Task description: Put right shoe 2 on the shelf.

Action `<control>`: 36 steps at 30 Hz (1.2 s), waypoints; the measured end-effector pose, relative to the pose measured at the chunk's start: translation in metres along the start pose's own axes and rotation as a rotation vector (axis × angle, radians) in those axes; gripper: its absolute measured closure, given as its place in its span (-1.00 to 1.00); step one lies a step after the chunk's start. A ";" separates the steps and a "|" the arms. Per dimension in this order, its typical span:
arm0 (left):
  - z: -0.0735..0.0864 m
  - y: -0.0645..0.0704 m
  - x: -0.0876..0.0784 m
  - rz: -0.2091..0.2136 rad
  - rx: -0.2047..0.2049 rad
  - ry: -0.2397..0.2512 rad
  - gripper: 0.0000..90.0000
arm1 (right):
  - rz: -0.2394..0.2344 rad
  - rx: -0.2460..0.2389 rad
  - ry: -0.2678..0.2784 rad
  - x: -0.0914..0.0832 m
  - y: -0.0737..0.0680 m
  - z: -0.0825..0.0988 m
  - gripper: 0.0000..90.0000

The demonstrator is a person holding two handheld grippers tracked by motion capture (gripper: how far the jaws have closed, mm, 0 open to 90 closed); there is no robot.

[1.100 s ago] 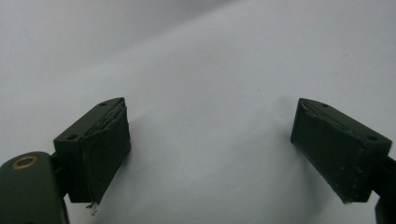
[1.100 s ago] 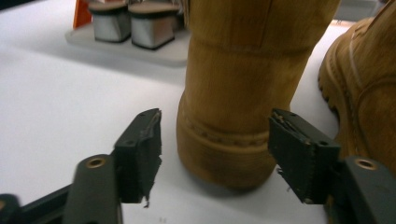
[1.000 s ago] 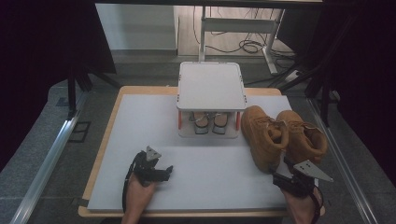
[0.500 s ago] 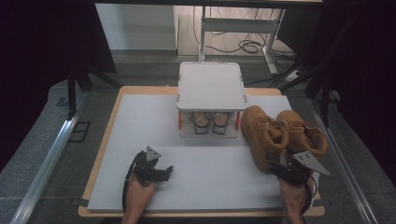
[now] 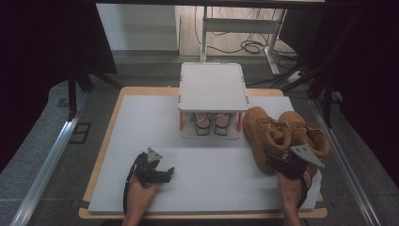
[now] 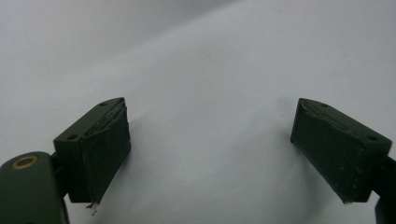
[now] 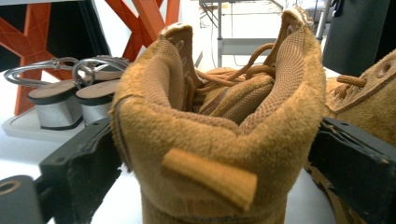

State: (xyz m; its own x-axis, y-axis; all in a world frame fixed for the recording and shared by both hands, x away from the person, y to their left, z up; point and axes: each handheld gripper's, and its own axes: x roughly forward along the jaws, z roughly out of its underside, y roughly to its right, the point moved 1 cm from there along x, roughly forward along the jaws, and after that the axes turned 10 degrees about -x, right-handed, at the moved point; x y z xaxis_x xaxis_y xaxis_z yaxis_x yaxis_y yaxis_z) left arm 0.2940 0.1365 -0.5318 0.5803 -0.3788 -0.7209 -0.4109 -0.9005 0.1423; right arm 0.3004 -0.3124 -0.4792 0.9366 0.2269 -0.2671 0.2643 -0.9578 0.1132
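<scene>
Right gripper [image 5: 277,162], jaws just opened wide, straddles the near boot [image 7: 219,135] collar at lower right of the high view. Centre your pads on the heel before closing. Left gripper [image 5: 164,173] idles wide, nothing between.

The left gripper [image 5: 165,172] is seen at the lower left of the high view, held low by the left hand [image 5: 140,193], whose forearm comes up from the bottom edge. Its jaws are pointed toward the right of the frame. In the left gripper view they are spread wide, with nothing between them.

The right gripper [image 5: 272,161] is seen at the lower right, carried by the right hand [image 5: 291,186] and aimed toward the upper left. Its jaws have just been opening. In the right gripper view [image 7: 219,154] they are set wide at both sides.
</scene>
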 end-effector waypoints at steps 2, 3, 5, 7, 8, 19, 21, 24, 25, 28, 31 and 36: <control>0.000 0.000 0.000 0.000 0.000 0.000 -0.74 | 0.001 0.005 -0.003 0.002 0.000 -0.001 -1.00; 0.000 0.000 0.000 0.000 0.000 0.000 -0.74 | 0.006 0.007 -0.006 0.004 -0.001 -0.001 -1.00; 0.000 0.000 0.000 0.000 0.000 0.000 -0.74 | 0.012 0.009 0.002 0.006 -0.002 -0.002 -1.00; 0.000 0.000 0.000 0.000 0.000 0.000 -0.74 | 0.021 0.008 0.000 0.008 -0.004 -0.004 -1.00; 0.000 0.000 0.000 0.000 0.000 0.000 -0.74 | 0.032 0.004 -0.005 0.010 -0.005 -0.004 -1.00; 0.000 0.000 0.000 0.000 0.000 0.000 -0.74 | 0.099 -0.019 -0.058 0.019 -0.009 -0.009 -0.87; 0.000 0.000 0.000 0.001 0.000 0.000 -0.74 | 0.102 -0.010 -0.049 0.018 -0.008 -0.008 -0.79; 0.000 0.000 0.000 0.001 0.000 0.000 -0.74 | 0.103 -0.015 -0.038 0.016 -0.010 -0.007 -0.67; 0.000 0.000 0.000 0.001 0.000 0.000 -0.74 | 0.103 -0.015 -0.038 0.016 -0.010 -0.007 -0.67; 0.000 0.000 0.000 0.001 0.000 0.000 -0.73 | 0.097 -0.012 -0.026 0.015 -0.009 -0.006 -0.52; 0.000 0.000 0.000 0.002 0.000 0.000 -0.73 | 0.099 -0.015 -0.022 0.013 -0.010 -0.005 -0.34; 0.000 0.000 0.000 0.002 0.000 0.000 -0.73 | 0.117 -0.022 -0.022 0.012 -0.011 -0.004 -0.11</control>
State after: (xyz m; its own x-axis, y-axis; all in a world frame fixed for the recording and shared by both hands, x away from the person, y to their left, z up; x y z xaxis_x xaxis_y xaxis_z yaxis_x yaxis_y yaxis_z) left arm 0.2939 0.1367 -0.5318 0.5795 -0.3808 -0.7206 -0.4120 -0.8997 0.1442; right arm 0.3096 -0.2988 -0.4793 0.9562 0.1093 -0.2715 0.1583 -0.9734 0.1654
